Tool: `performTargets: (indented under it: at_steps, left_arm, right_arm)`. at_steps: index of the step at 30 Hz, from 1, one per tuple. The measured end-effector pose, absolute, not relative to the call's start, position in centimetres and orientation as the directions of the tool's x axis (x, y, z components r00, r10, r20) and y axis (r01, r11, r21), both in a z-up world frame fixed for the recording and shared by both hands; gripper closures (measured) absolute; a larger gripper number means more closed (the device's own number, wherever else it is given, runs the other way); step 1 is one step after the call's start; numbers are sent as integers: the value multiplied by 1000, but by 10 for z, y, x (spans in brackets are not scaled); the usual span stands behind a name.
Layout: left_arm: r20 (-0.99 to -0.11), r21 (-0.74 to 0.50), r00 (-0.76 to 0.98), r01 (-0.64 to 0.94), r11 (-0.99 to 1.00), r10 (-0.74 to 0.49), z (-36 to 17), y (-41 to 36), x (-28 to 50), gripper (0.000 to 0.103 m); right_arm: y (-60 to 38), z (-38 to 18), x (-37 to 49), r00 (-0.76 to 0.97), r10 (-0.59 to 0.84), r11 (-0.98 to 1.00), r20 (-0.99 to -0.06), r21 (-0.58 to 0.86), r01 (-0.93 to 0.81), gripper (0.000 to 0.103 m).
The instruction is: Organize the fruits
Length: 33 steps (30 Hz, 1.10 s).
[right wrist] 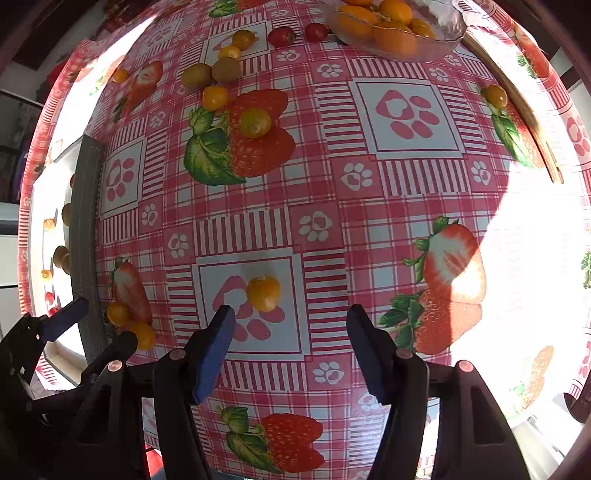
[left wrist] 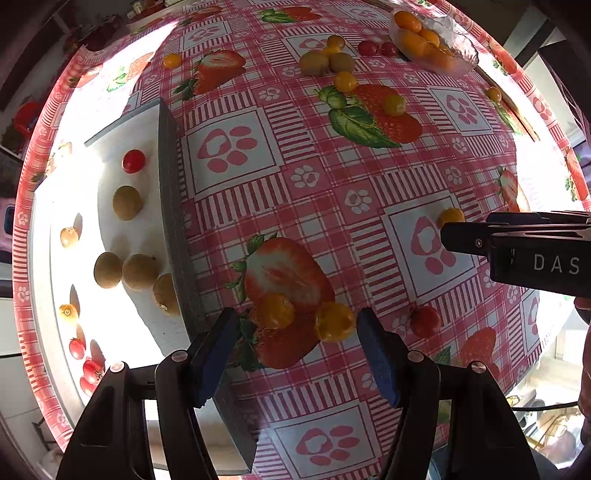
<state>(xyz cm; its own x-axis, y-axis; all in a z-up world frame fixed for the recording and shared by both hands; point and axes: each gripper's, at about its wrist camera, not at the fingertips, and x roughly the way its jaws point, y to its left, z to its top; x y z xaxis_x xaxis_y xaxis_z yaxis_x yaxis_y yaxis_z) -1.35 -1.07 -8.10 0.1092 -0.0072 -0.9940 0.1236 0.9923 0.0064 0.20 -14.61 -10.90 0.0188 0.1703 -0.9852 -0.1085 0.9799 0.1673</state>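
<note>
Where tongs gape: two yellow fruits (left wrist: 306, 317)

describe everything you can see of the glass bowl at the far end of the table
The bowl is clear, ribbed-looking glass, shallow and wide, standing upright on the pink checked tablecloth at the far edge. It holds a heap of oranges piled toward its left side; the right side looks bare. Its top is cut off in the right wrist view. Two red tomatoes lie on the cloth just left of it, apart from it as far as can be told. Neither tongs are near it.
</note>
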Motion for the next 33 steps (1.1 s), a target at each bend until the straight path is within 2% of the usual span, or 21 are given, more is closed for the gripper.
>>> performTargets:
  at_steps: [4, 8, 10, 11, 12, 13, 15, 22, 33]
  left_arm:
    - [-995, 16, 99, 135, 991, 3, -90, -18, -16, 36]
    - [-996, 15, 89, 119, 993, 4, -95, -21, -14, 52]
    - [-995, 10, 95, 119, 993, -2, -95, -22, -13, 57]
    - [-995, 10, 100, 129, 992, -3, -94, -24, -15, 65]
    - [-995, 3, 103, 142, 990, -11, -93, -27, -14, 77]
    - [-994, 7, 104, 152, 988, -9, -93, -29, -15, 77]
    - [-994, -17, 101, 148, 989, -33, -92, -32, -14, 77]
    - [-983, -154, 99, 35, 987, -157, -78, -4, -13, 77]
    - [-975, -167, 138, 40, 985, -171, -64, 4, -7, 77]
  right_arm:
    - [-136, -113, 4, 17, 163, 978, -986, 160, -132, 39]
    - [-118, -119, 4, 19, 138, 979, -990, 134, -154, 42]
    - [-108, -120, 3, 24, 122, 980, -992, 117, -160, 48]
    - [-105, -120, 2, 26, 114, 981, -993, 109, -163, 52]
    - [-102, -120, 2, 31, 105, 981, -994, 99, -169, 61]
    - [-99, -120, 2, 33, 100, 980, -994, 93, -175, 74]
    - [-96, -121, 4, 30, 115, 978, -993, 108, -180, 82]
    - [-105, -112, 12, 28, 206, 970, -978, 201, -139, 82]
    - [-143, -100, 18, 24, 210, 973, -977, 207, -104, 82]
